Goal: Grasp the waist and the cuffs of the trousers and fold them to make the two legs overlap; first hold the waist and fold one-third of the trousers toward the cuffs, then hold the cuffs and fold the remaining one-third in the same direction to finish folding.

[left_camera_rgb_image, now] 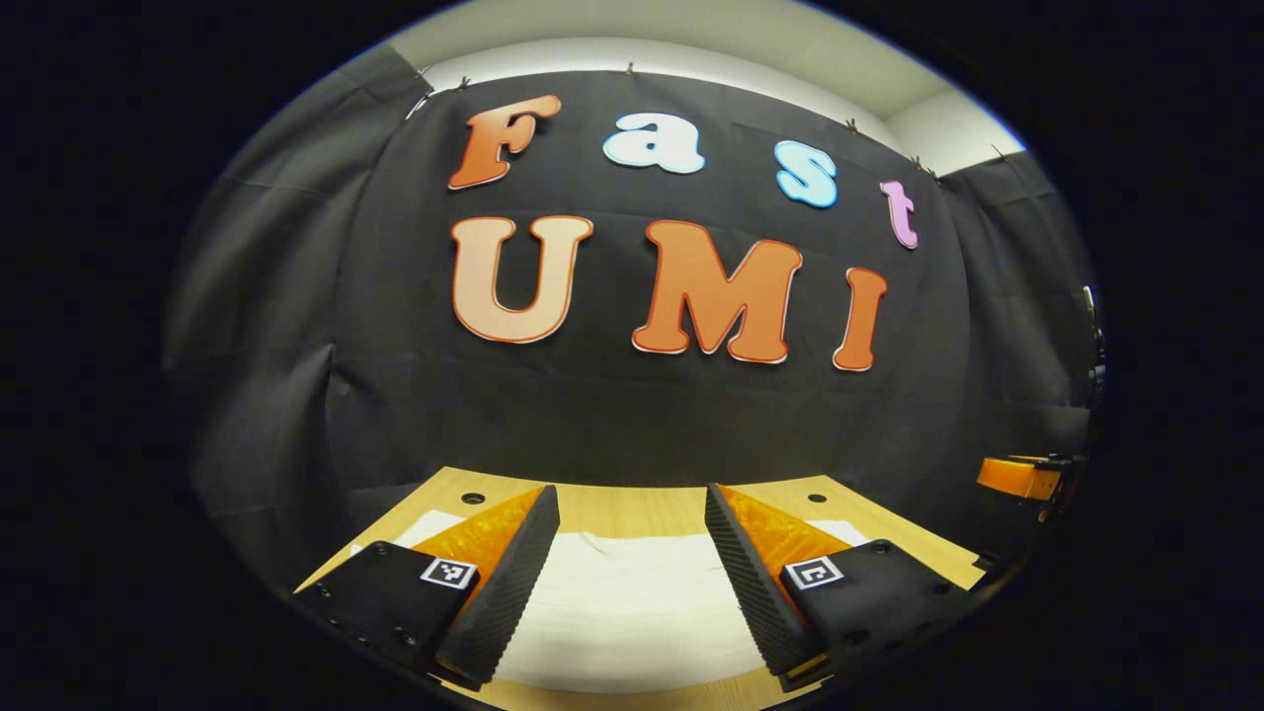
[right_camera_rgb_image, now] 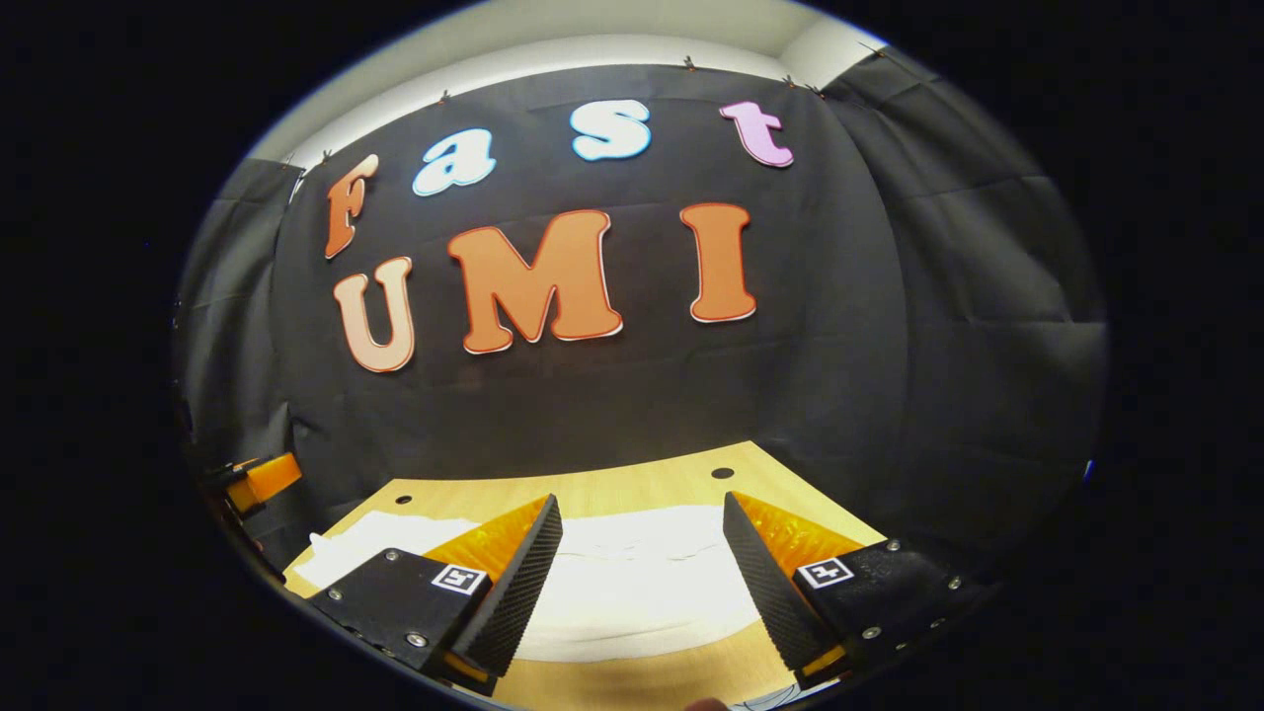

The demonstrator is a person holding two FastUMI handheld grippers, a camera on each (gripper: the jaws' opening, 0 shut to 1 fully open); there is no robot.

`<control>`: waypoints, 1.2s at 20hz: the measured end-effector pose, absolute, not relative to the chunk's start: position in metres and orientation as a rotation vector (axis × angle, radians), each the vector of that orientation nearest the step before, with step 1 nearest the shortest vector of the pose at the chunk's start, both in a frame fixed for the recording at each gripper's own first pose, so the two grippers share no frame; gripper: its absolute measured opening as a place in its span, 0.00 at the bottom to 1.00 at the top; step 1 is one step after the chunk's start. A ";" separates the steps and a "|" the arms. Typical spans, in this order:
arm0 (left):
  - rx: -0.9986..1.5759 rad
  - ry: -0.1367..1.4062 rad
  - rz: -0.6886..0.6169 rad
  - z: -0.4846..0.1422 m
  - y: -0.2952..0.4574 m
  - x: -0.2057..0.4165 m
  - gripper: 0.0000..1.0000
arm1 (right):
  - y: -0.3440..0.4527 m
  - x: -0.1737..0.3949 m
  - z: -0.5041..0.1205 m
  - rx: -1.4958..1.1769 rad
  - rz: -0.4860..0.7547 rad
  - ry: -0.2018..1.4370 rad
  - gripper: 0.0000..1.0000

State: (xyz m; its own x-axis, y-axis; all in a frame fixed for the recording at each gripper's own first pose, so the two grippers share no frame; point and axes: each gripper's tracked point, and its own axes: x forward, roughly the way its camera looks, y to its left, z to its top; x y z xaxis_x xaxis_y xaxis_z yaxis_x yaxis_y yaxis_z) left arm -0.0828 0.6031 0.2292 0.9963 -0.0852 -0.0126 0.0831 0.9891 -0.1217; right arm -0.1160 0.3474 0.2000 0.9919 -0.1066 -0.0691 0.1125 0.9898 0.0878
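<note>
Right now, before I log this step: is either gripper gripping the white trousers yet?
Left gripper: open, holding nothing, above the white cloth trousers.
Right gripper: open, holding nothing, above the trousers.

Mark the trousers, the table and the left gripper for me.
trousers point(left_camera_rgb_image: 632, 612): left gripper view, flat white cloth between the fingers.
table point(left_camera_rgb_image: 632, 506): left gripper view, bare wood beyond the cloth.
left gripper point(left_camera_rgb_image: 632, 538): left gripper view, midway between fingertips, jaws apart.
</note>
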 end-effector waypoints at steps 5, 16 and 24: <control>-0.103 0.005 -0.058 0.235 0.626 -0.089 0.98 | 0.342 -0.133 0.201 0.083 -0.118 0.089 0.99; -0.115 0.013 0.018 0.230 0.686 -0.105 0.98 | 0.306 -0.143 0.135 0.403 -0.229 0.280 0.98; -0.085 0.026 0.065 0.234 0.685 -0.069 0.98 | 0.294 -0.111 0.101 0.377 -0.222 0.360 0.98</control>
